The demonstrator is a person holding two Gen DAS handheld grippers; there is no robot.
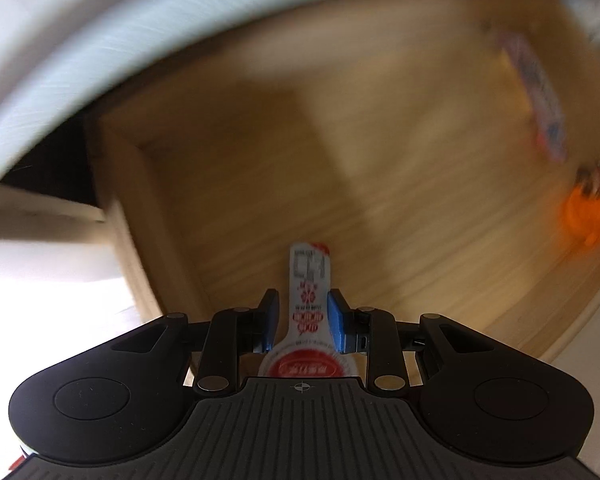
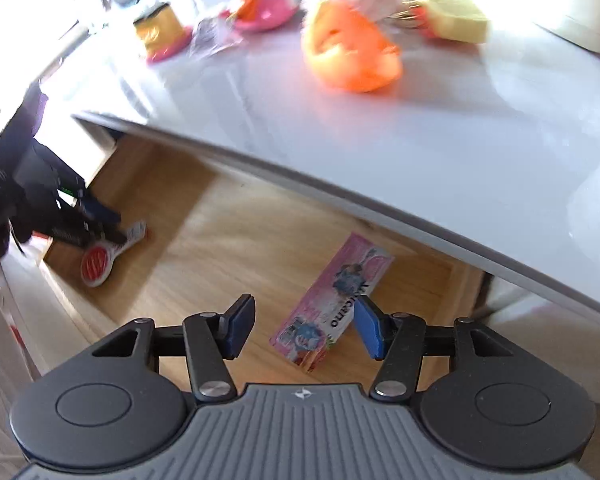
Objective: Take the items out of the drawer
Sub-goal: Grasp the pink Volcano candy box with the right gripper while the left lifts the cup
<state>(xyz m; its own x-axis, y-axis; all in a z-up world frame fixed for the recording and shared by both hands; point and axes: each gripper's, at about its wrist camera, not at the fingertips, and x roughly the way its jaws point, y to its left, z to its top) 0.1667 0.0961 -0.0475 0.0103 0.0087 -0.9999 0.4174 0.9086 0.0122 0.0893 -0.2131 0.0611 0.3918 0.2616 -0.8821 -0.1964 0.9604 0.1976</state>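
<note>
Left gripper (image 1: 303, 312) clamped on white-red paddle-shaped packet (image 1: 308, 300), low at drawer (image 1: 228, 184) left end. Pink box (image 2: 332, 304) lies further right in drawer, untaken. Right gripper (image 2: 300, 326) parted, empty, over it. Several items on tabletop (image 2: 380, 128) already; about two left.

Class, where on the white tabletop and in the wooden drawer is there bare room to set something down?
The white tabletop is bare in front of the orange plastic toy; behind it things crowd together. The wooden drawer floor is bare between the white-and-red paddle-shaped packet and the pink printed carton.
</note>
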